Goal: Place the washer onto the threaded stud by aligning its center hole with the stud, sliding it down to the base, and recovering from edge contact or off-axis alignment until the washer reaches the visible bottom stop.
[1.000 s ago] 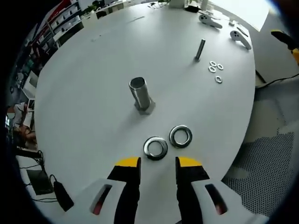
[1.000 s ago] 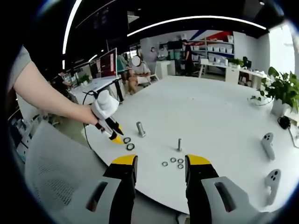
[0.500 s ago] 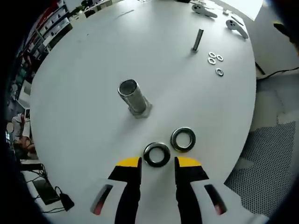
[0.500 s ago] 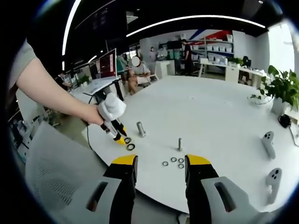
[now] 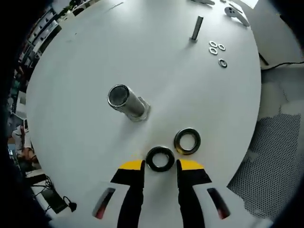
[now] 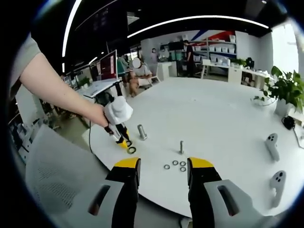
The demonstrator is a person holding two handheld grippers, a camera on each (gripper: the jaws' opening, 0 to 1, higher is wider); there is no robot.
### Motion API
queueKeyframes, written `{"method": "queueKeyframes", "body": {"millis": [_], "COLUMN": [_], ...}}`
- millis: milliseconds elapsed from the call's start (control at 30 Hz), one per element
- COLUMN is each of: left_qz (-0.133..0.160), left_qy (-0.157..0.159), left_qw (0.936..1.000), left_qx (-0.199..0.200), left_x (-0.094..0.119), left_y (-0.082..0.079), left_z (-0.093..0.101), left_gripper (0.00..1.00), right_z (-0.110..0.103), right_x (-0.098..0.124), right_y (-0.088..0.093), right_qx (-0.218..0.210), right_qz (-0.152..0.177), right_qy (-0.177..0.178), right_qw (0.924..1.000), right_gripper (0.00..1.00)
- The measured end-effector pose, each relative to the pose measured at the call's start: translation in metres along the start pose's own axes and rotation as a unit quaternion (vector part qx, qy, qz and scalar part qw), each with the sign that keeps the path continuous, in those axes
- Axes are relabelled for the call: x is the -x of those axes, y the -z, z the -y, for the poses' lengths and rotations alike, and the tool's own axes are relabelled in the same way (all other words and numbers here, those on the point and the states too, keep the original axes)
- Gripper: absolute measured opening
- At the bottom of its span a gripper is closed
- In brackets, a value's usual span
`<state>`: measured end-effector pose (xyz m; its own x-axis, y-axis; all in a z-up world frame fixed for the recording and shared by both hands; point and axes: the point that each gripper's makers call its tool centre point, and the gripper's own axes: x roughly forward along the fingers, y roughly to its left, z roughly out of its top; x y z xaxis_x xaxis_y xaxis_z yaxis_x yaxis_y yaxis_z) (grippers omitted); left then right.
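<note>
The left gripper (image 5: pixel 160 165), jaws wide, straddles a dark steel washer (image 5: pixel 160 158) near the threaded stud (image 5: pixel 127 101); right gripper (image 6: pixel 157 166) gapes empty.

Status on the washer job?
Left gripper open, jaws either side of near washer on table. Right gripper open, empty. Big stud bare. Second washer close beside.

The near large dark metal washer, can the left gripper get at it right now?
Probably yes: the near large dark metal washer lies flat on the white table between the open left gripper's yellow tips, nothing blocking.
</note>
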<state>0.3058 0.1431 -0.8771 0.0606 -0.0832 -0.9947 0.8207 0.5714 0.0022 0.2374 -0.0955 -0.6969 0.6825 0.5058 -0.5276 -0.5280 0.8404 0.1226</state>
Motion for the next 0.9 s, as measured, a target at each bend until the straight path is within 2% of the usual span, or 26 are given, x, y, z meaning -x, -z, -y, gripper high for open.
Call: {"method": "queueKeyframes", "body": {"millis": [67, 200, 400, 567, 633, 667, 900], "left_qz": [-0.011, -0.012, -0.013, -0.007, 0.014, 0.025, 0.032], "left_qy": [-0.001, 0.002, -0.001, -0.004, -0.008, -0.009, -0.008], "left_qw": [0.9999, 0.9999, 0.9999, 1.0, 0.9994, 0.9991, 0.9993], "left_qx": [-0.008, -0.006, -0.004, 0.004, 0.031, 0.032, 0.016], "left_x": [-0.0001, 0.0007, 0.0008, 0.0012, 0.0003, 0.0026, 0.0024], "left_y": [0.0002, 0.0011, 0.0013, 0.0018, -0.0001, 0.0008, 0.0017], "left_z": [0.0012, 0.0002, -0.0006, -0.0011, -0.0021, -0.0004, 0.0001], "left_gripper": [0.25, 0.21, 0.2, 0.19, 0.19, 0.19, 0.19], "right_z": [-0.0002, -0.0006, 0.0, -0.0004, -0.0001, 0.0002, 0.0003], "right_x": [-0.0001, -0.0003, 0.0, -0.0003, -0.0006, -0.0004, -0.0007], "right_y": [0.0005, 0.0013, 0.0009, 0.0014, 0.0023, 0.0026, 0.002], "right_qx": [0.002, 0.002, 0.001, 0.003, 0.003, 0.004, 0.003], "right_qz": [-0.001, -0.003, -0.002, -0.003, -0.005, -0.006, -0.005], "right_qy": [0.0, -0.001, 0.001, -0.001, -0.001, 0.0, -0.001], "right_qw": [1.0, 1.0, 1.0, 1.0, 1.0, 1.0, 1.0], "right_gripper": [0.41, 0.41, 0.41, 0.41, 0.41, 0.41, 0.41]}}
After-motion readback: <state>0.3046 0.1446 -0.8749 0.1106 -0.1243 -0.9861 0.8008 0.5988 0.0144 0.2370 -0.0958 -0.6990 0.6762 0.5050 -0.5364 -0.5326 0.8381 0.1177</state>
